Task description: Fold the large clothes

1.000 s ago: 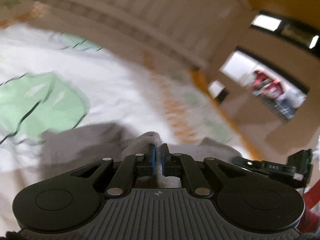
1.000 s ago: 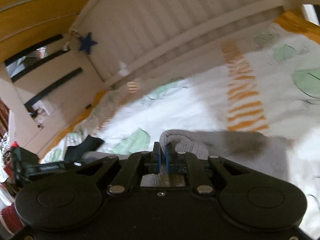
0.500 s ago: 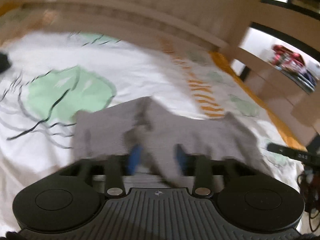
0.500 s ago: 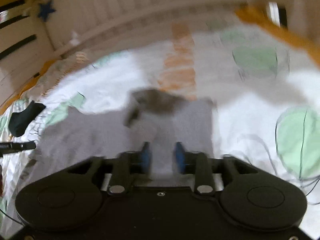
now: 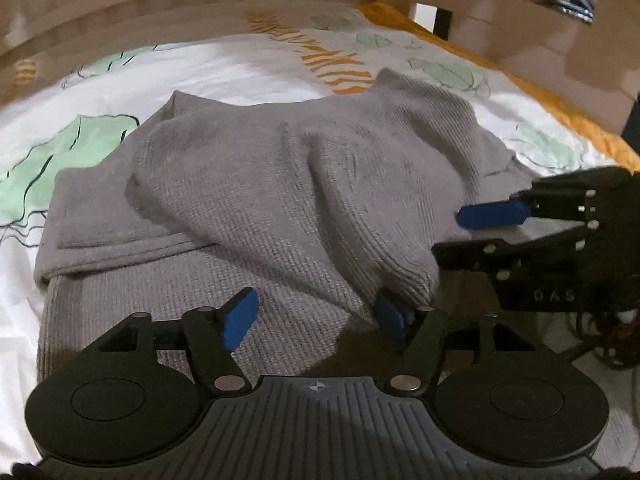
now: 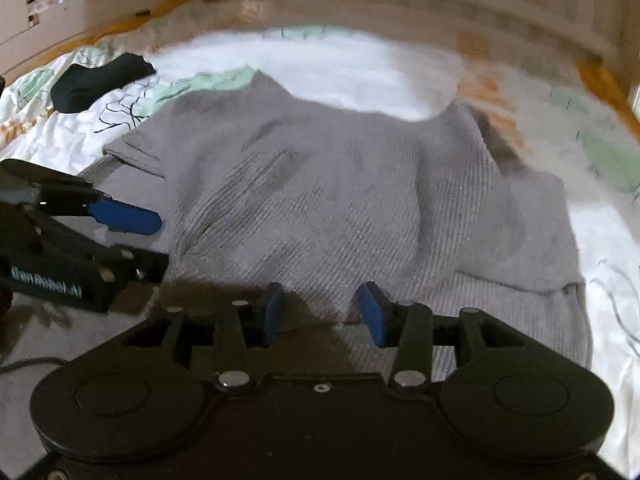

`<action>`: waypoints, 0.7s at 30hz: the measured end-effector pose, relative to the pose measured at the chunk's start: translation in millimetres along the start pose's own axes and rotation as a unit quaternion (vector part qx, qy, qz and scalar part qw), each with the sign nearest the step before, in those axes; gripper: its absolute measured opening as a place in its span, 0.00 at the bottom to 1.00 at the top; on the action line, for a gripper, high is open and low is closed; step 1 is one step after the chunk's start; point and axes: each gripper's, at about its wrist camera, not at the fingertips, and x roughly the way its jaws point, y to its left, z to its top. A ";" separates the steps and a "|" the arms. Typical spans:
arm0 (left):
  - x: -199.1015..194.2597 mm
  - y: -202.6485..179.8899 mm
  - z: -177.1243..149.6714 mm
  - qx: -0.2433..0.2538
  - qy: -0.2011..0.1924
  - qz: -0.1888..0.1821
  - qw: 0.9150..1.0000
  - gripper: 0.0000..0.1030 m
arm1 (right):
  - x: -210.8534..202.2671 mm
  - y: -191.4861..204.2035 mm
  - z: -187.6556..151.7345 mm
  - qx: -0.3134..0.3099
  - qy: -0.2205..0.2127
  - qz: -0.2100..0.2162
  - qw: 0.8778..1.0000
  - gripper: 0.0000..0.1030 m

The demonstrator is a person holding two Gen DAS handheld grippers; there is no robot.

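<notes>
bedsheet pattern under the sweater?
White bedsheet with green leaf shapes and orange stripes; clearest in the left wrist view.

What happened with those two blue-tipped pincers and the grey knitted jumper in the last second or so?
Both let go. A second ago the left gripper and right gripper each pinched a fold of the grey knitted jumper; their jaws have just been opening, and now stand apart over the cloth without pressing it. The jumper has dropped, doubled over, onto the white leaf-print bedcover. The small black garment lies on the bedcover beyond.
</notes>
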 end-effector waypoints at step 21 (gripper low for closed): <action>-135.5 24.2 -52.5 -0.134 -0.025 -0.003 0.991 0.95 | -128.4 -64.8 -51.6 0.217 -0.024 0.063 0.974 0.99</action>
